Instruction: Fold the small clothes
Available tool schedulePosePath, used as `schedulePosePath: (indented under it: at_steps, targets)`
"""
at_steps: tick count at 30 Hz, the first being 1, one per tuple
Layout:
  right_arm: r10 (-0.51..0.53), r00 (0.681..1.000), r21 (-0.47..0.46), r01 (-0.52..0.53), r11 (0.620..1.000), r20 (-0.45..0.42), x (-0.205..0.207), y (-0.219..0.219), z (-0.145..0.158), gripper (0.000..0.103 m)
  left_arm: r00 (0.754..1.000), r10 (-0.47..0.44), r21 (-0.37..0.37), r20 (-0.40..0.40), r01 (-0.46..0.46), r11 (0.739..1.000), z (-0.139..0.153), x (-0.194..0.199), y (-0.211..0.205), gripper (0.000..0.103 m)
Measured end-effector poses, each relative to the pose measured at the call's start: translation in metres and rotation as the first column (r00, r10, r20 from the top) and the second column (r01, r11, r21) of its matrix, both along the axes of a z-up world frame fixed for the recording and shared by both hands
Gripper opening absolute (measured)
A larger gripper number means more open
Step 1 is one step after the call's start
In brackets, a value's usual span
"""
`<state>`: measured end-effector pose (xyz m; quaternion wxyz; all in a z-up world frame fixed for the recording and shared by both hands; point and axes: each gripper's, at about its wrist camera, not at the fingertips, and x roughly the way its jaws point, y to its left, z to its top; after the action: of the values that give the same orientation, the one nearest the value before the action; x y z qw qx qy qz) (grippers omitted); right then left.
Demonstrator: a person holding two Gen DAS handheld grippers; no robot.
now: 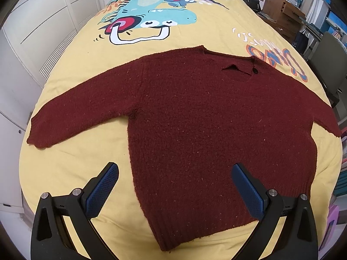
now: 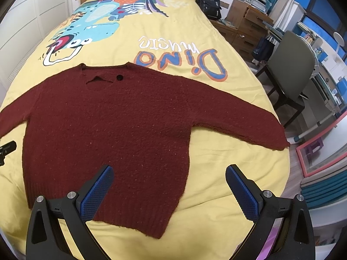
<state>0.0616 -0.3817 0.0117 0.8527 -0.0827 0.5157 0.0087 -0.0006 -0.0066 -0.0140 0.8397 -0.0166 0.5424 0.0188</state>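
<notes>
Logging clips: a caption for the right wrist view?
Open right tool above the hem of a dark red sweater spread flat on a yellow bedspread.

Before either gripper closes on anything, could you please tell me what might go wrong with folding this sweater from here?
1. The right sleeve cuff lies at the bed's edge; a careless pull could drag it off the yellow bedspread.
2. The thick maroon sweater may bunch when pinched, since the left gripper and right gripper hover open near the hem.
3. A finger could snag the neckline opening.
</notes>
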Motion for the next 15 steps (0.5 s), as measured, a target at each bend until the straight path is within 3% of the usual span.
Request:
schedulePosePath:
  at_steps: [15]
  targets:
    - [0.005, 1.000, -0.002, -0.005, 1.000, -0.013, 0.0067, 0.0002, -0.0044, 0.103, 1.000, 0.009, 0.002, -0.010, -0.009, 1.000, -0.0016, 0.0065, 0.0036, 0.102]
